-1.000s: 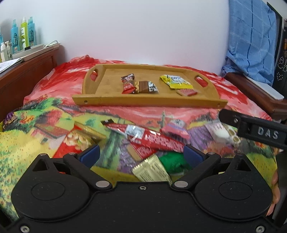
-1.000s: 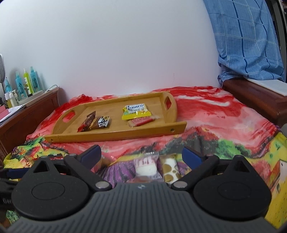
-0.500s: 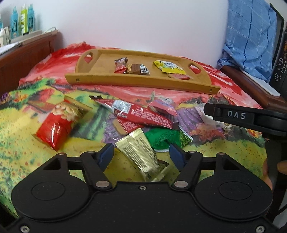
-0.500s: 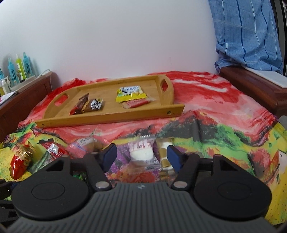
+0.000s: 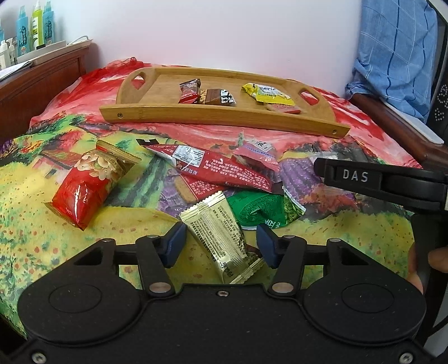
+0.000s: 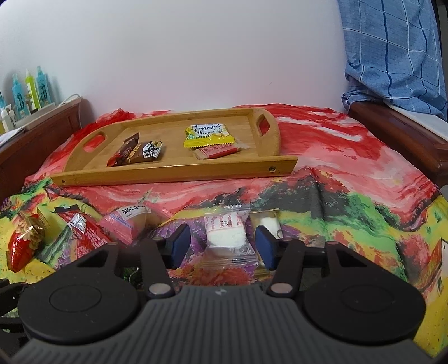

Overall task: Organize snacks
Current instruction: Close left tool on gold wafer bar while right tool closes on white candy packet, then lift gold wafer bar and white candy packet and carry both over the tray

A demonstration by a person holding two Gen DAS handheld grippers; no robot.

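A bamboo tray (image 5: 196, 117) (image 6: 168, 170) lies at the back of the bed and holds several snacks, among them a yellow packet (image 5: 266, 92) (image 6: 208, 135). My left gripper (image 5: 221, 245) is open, its jaws on either side of a gold packet (image 5: 221, 232) that lies on the cloth. Behind it are a green packet (image 5: 257, 207), a long red packet (image 5: 221, 170) and a red nut bag (image 5: 86, 184). My right gripper (image 6: 222, 246) is open around a clear-wrapped white sweet (image 6: 225, 235); a second white sweet (image 6: 268, 224) lies just right of it.
A colourful cloth (image 6: 350, 201) covers the bed. Wooden bed frames run along the left (image 5: 42, 81) and right (image 6: 397, 134). Bottles (image 5: 33, 25) stand on the left shelf. Blue checked fabric (image 6: 392, 50) hangs at the right. The right gripper's body (image 5: 392, 184) crosses the left wrist view.
Both grippers have pulled back and dropped lower toward the cloth, and their jaws have narrowed. The gold packet now sits between the left jaws, the white sweet between the right jaws.
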